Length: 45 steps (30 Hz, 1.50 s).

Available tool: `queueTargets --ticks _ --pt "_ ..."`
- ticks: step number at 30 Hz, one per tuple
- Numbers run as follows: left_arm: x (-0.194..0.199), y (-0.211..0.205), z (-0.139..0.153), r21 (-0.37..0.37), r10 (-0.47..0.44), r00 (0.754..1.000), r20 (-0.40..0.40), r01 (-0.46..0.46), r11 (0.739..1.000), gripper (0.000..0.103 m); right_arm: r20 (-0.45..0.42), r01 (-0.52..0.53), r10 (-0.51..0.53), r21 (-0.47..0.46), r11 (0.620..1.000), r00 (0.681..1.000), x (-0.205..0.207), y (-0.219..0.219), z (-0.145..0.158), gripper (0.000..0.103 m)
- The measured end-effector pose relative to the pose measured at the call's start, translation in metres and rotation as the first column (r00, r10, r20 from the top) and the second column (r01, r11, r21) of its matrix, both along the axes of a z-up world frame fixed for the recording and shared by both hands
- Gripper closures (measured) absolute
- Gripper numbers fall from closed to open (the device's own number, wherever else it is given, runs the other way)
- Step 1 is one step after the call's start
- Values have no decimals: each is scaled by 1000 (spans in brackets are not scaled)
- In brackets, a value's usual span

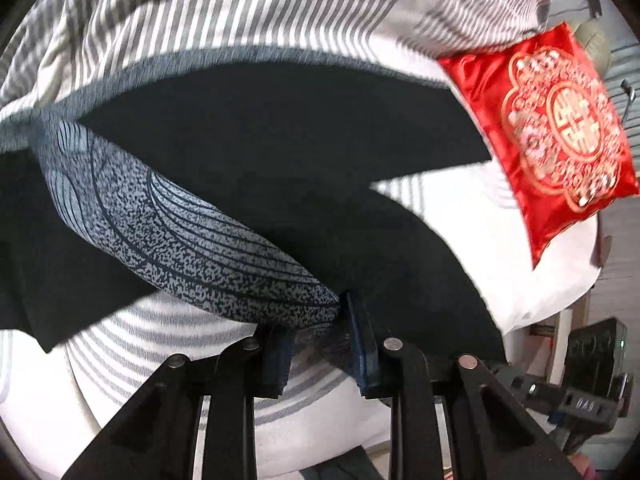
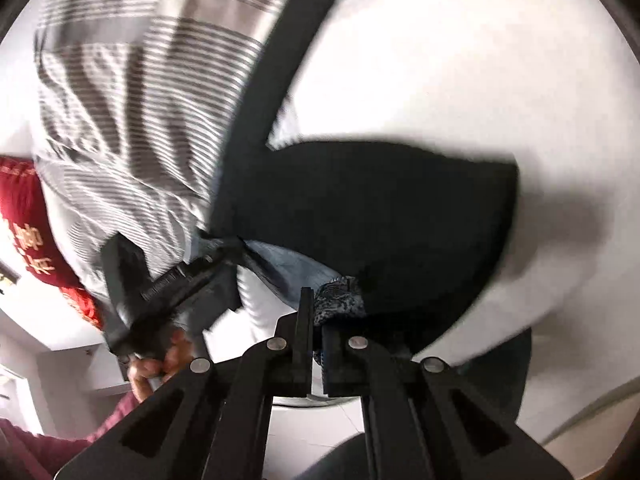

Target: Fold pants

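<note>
Dark pants (image 1: 280, 152) spread on bed (image 2: 440, 60), patterned grey-blue waistband (image 1: 192, 240) lifted, legs flat. Left tool (image 1: 320, 332) pinches waistband end; right tool (image 2: 318, 320) clamped shut on other patterned edge. Striped grey-white bedding (image 1: 200, 12) rumpled beyond pants; plain white sheet elsewhere. Glossy red cushion (image 1: 560, 136), gold embroidered emblem, just beside leg cuff. Person's hand (image 2: 160, 364) grips left tool handle. Motion blur throughout.

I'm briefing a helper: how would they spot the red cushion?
Start at the striped grey-and-white bedding under the black pants. The red satin cushion lies at the bed's edge beside them. It alone is glossy red with gold embroidery.
</note>
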<state>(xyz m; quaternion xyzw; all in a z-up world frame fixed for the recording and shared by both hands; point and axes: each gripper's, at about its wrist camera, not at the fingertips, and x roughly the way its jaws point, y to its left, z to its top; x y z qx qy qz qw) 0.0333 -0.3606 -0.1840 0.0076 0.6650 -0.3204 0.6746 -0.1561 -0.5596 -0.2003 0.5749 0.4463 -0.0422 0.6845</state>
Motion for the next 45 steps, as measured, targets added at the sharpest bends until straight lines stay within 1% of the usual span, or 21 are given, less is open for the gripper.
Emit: queueTargets --ticks 3,7,11,13,15,20,22,26,31,34,36,37,38,39,40,41,42,43,45 --pt "13 -6 10 -20 17 1000 0 -17 1000 77 46 17 -18 12 1000 999 20 -19 16 100" --pt "32 -16 25 -40 23 999 22 -22 999 77 108 24 -25 10 1000 994 51 -48 43 100" --pt "58 -34 39 -51 41 998 54 -38 998 77 141 2 4 -45 999 990 92 -84 68 100" --pt "73 -41 42 -52 57 996 68 -54 997 77 151 -13 23 -70 997 988 116 -102 74 100" --pt "90 -51 43 -51 79 994 74 -75 996 77 139 -38 52 -103 994 989 145 -123 75 100" --pt "123 -80 28 -4 107 991 81 -108 994 77 69 -109 120 -145 983 990 205 -164 56 100" --pt "134 -87 19 21 123 990 76 -125 992 77 37 -142 148 -141 980 988 230 -176 40 100" --pt "149 -96 0 68 146 987 61 -150 986 77 -25 -193 191 -114 975 981 267 -194 6 100" --pt "151 -108 -17 128 110 993 44 -115 985 76 -116 -254 242 -103 962 963 293 -204 -33 100" --pt "150 -108 -14 122 100 994 40 -104 987 76 -154 -278 262 -97 956 953 299 -205 -44 100" --pt "148 -103 -7 95 105 994 34 -108 990 75 -173 -293 273 -98 951 946 302 -206 -45 99" --pt "148 -99 -2 82 109 994 28 -111 990 74 -183 -303 282 -101 948 942 304 -208 -44 96" --pt "147 -96 4 76 115 993 32 -117 990 66 -190 -311 289 -103 945 938 305 -209 -40 87" --pt "146 -93 10 79 121 991 58 -126 989 43 -191 -316 293 -103 943 937 306 -211 -37 77" --pt "144 -87 21 72 130 986 108 -138 988 31 -196 -318 293 -114 941 936 307 -214 -31 40" --pt "143 -83 31 49 138 980 143 -146 988 22 -176 -309 286 -118 944 942 306 -217 -24 13" --pt "142 -80 39 32 139 976 165 -147 989 22 -161 -299 278 -122 947 947 306 -221 -18 12" --pt "142 -76 45 32 133 976 175 -140 990 22 -158 -293 271 -142 946 950 305 -225 -7 12" --pt "143 -70 52 59 126 972 201 -140 988 22 -160 -282 256 -165 945 953 303 -228 5 12"
